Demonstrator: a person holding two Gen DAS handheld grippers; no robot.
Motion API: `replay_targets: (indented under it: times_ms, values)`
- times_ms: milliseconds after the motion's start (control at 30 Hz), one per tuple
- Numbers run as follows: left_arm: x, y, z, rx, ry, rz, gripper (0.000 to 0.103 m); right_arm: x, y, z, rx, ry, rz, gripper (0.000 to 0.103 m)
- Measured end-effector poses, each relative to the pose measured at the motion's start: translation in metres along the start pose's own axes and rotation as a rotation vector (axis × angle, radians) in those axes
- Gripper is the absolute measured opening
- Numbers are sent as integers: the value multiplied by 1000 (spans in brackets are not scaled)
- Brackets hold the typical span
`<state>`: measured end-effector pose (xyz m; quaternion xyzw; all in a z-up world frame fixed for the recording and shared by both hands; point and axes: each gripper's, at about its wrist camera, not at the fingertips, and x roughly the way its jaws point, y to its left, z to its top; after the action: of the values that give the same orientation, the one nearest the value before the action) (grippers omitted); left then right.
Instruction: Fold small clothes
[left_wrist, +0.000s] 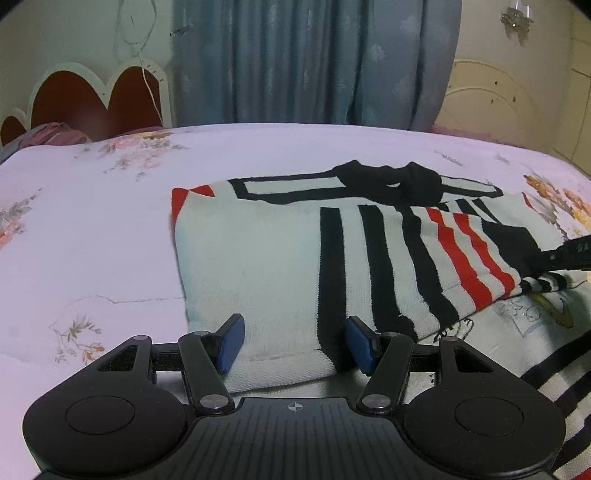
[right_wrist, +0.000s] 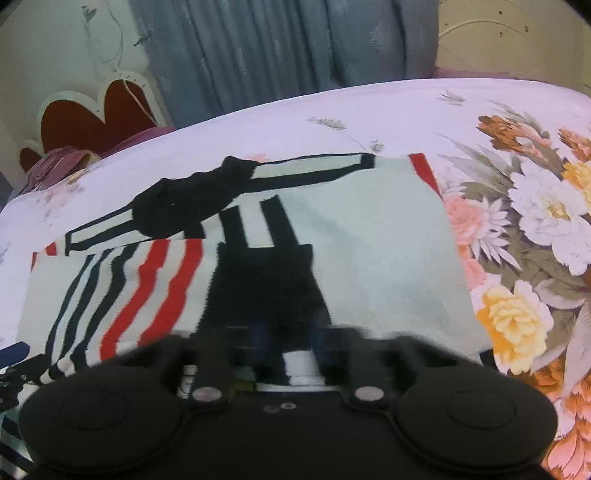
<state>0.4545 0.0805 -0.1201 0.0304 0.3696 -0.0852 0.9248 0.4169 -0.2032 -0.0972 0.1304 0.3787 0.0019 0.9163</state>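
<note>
A: Spreading your left gripper (left_wrist: 294, 341) wide over the near hem makes sense: the blue pads (left_wrist: 232, 343) sit apart on either side of the folded sweater (left_wrist: 251, 258) edge, nothing pinched, so you look ready to take that hem or have just let it go. I'd judge the first.

B: And my right?

A: Your right gripper (right_wrist: 291, 341) is blurred in its own view. The fingers seem to straddle the black cuff (right_wrist: 266, 291) of the sleeve, but whether they're clamped on it I cannot tell. From the left camera its tip shows at the right edge (left_wrist: 565, 254), touching the sleeve end, which suggests you're laying the sleeve across the body to keep the bundle narrow.

B: Where's the garment itself?

A: Flat on the floral bedsheet (left_wrist: 92, 229), near the bed's front edge. The striped sleeve (left_wrist: 461, 258) lies diagonally over the pale body, and the black collar (left_wrist: 391, 181) is on the far side, so the next fold probably runs from the hem towards it. A second striped item (left_wrist: 554, 387) lies under your left gripper's right side.

B: Beyond that?

A: Bare sheet, then the scalloped red headboard (left_wrist: 92, 99) and the blue curtain (left_wrist: 314, 62).
</note>
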Motion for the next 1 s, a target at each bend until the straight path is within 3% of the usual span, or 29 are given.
replay_targets:
  times_ms: [133, 233, 300, 367, 400, 467, 533, 567, 900, 967, 1000]
  values:
    - [-1, 3, -2, 12, -2, -15, 60, -16, 0, -2, 41, -17, -5, 8]
    - [1, 2, -1, 30, 6, -17, 60, -4, 1, -10, 29, -1, -53, 12]
    - [-4, 4, 2, 21, -5, -18, 60, -9, 6, -7, 22, -18, -105, 30]
    - [-5, 7, 1, 12, -7, -27, 60, -27, 18, -6, -28, -117, -210, 46]
    - [-3, 7, 0, 18, -1, -29, 60, -33, 24, -7, -57, -160, -211, 45]
    - [-1, 6, -4, 43, 2, -26, 60, -33, 39, -10, -133, -159, -151, 34]
    - [1, 3, -4, 65, 2, -17, 60, -10, 48, -15, -199, -38, -148, 19]
    - [1, 2, -4, 73, 3, -13, 60, 0, 46, -19, -201, -1, -154, 19]
    - [3, -7, -5, 115, 5, 25, 63, 4, 52, -17, -252, 2, -171, 21]
    - [1, -11, -1, 154, 38, 30, 64, 0, 53, -13, -258, 28, -167, 25]
    - [-5, -14, 1, 175, 51, 47, 65, -5, 52, -11, -262, 37, -167, 33]
